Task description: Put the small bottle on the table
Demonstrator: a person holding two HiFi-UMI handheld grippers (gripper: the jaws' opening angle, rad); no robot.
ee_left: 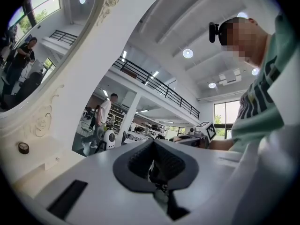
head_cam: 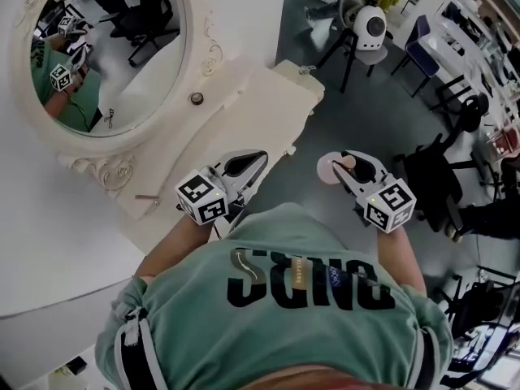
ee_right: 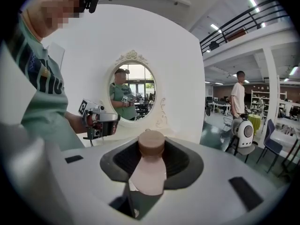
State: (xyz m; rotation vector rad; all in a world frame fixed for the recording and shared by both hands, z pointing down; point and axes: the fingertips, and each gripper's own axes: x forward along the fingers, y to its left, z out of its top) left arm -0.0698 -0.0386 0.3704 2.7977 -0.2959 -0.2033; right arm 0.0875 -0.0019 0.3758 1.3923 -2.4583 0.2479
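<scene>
Currently the right claw (ee_right: 151, 156) grips a small pale-pink plastic bottle (ee_right: 149, 173) with a round tan cap, its pads pressed on the bottle's sides. It holds the bottle in the air, to the right of the cream-coloured worktop (head_cam: 244, 96) and not touching it. The left claw (ee_left: 153, 163) is closed with nothing in it, near the worktop's near edge. An oval white-framed mirror (head_cam: 106, 47) stands on the left.
</scene>
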